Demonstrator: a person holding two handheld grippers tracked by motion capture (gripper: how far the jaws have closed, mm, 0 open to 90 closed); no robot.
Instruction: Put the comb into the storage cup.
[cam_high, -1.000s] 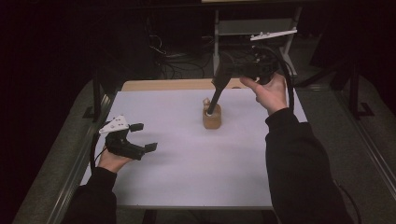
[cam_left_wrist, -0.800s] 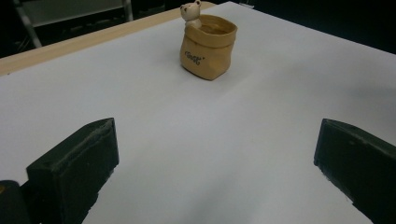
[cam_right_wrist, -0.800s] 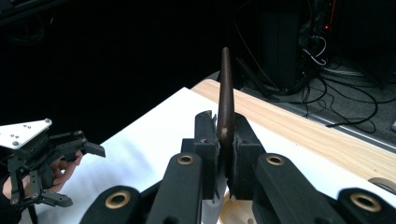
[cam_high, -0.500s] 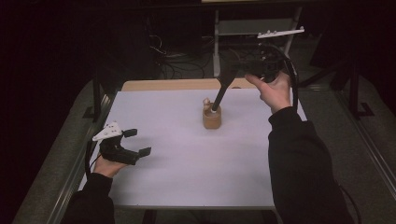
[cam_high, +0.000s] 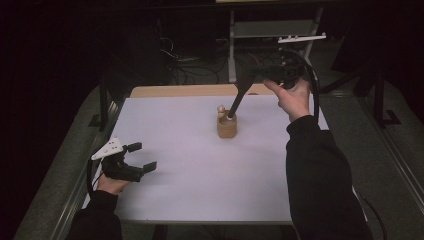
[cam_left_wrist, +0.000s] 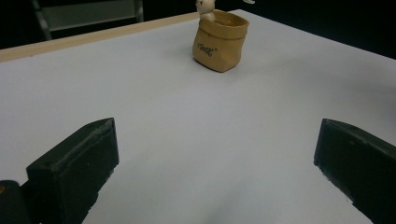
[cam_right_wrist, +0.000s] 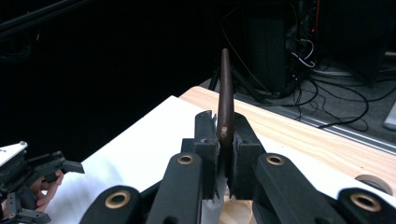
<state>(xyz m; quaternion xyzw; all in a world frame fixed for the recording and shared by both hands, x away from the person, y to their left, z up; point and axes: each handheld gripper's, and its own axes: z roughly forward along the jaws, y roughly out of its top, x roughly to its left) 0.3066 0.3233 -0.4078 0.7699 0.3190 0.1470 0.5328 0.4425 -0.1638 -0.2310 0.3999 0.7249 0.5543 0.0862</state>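
Dark room behind, cables on the floor, a wooden strip along the far edge. White table (cam_high: 200, 165) across the middle, largest of all. Next in size, right gripper (cam_high: 248, 80) raised over the far right side, jaws clamped on a dark spatula (cam_high: 240, 95) whose lower end dips into a tan pouch (cam_high: 226, 126). Left gripper (cam_high: 142, 157) low at the near left edge, jaws spread wide, nothing between them. Pouch upright, mid-table toward the far side. Small pale figure (cam_left_wrist: 204, 7) at the pouch's rim.

Dim room, brightly lit white table (cam_high: 190, 165), black surroundings, soft blur.
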